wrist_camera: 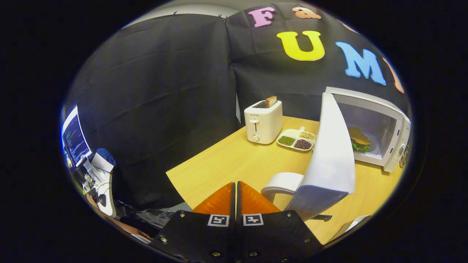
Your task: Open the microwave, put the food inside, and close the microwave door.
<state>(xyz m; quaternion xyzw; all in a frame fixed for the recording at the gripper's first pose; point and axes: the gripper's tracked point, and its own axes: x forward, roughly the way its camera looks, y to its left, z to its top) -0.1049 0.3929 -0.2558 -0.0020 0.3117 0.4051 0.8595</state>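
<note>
Claw (pixel 235 191) closed, empty, beside door (pixel 331 153) edge

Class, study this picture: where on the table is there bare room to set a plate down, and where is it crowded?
Free: the table ahead of the shut gripper, between its near edge and the toaster. Crowded: the far corner, where toaster, divided dish and open microwave door sit close, sandwich inside.

Glossy white plastic on a pale wood-look table (pixel 226 164)

Microwave (pixel 380 128) door (pixel 331 153) and toaster (pixel 263 122) shine smooth; far wall cloth (pixel 164 91) matt, creased.
</note>
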